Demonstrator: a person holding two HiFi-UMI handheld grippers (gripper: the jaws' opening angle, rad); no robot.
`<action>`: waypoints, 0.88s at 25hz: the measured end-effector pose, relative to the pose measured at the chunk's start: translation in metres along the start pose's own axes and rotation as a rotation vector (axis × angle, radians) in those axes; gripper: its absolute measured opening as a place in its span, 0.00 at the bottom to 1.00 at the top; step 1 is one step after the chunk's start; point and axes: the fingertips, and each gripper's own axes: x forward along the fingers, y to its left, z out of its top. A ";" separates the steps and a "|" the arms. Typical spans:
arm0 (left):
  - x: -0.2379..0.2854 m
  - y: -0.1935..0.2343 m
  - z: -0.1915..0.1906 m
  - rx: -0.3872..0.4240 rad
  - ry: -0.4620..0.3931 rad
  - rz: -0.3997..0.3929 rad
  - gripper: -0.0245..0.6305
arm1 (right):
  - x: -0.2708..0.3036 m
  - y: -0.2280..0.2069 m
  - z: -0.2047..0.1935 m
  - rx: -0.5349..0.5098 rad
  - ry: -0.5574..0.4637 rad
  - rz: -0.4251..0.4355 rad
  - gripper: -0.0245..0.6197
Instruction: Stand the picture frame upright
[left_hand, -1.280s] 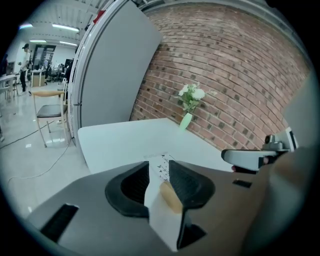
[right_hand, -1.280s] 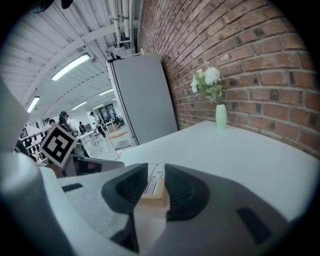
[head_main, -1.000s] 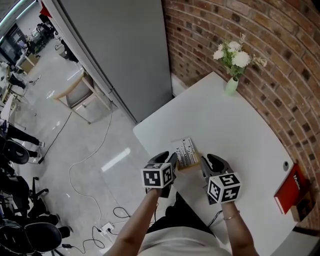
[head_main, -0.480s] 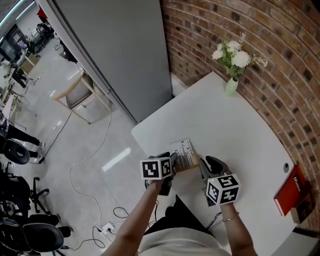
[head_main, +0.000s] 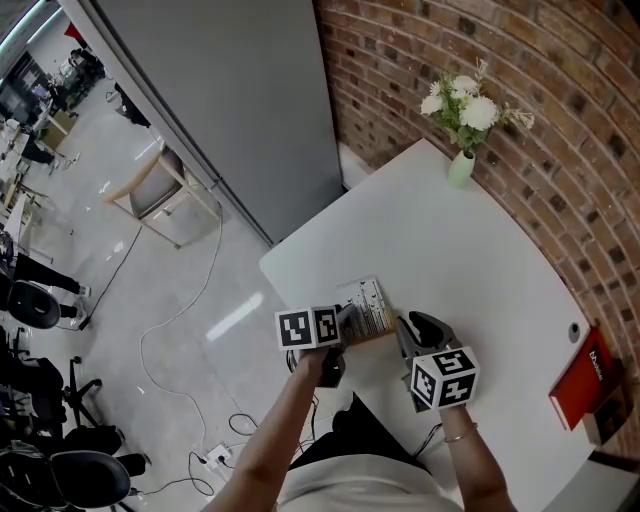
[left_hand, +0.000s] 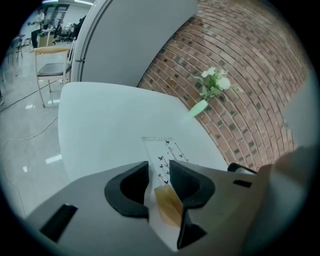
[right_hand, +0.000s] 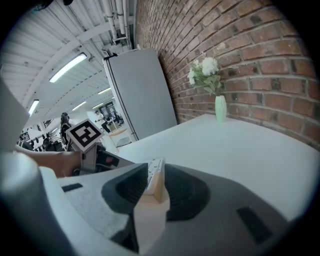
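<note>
**Item: picture frame, held at both sides, near edge of bench**

- Picture frame (head_main: 366, 309): a pale printed face with small dark butterflies and lines, and a wood-coloured strip along its near edge. It sits at the near left part of the white bench (head_main: 450, 250), just in front of the person, with the printed face turned up toward the head view. How steeply it leans cannot be told.
- Left claw (head_main: 345, 323): the jaws are drawn in on the frame's left side. In the left gripper view the frame (left_hand: 164, 149) runs between them, leaving only a thin gap.
- Right claw (head_main: 405, 335): the jaws are closed against the frame's right side. In the right gripper view the frame's edge (right_hand: 155, 169) stands pinched between the pads.
- Vase (head_main: 461, 168): pale green and upright, holding white flowers (head_main: 465, 105). It stands at the bench's far corner beside the brick wall (head_main: 560, 120), well apart from the frame.
- Red book (head_main: 580, 378): at the bench's right edge, by the wall.
- Grey panel (head_main: 240, 100): to the left of the brickwork.
- Wooden chair (head_main: 160, 190): on the floor beyond the bench.
</note>
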 end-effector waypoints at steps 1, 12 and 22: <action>0.000 0.000 0.000 -0.005 0.002 -0.002 0.23 | 0.000 0.000 0.000 -0.002 0.000 0.001 0.18; 0.002 -0.003 -0.002 -0.044 0.023 -0.051 0.22 | 0.003 0.002 -0.004 -0.012 0.022 0.002 0.18; 0.001 -0.003 -0.002 -0.073 0.009 -0.058 0.19 | 0.016 0.015 -0.019 -0.021 0.130 0.039 0.18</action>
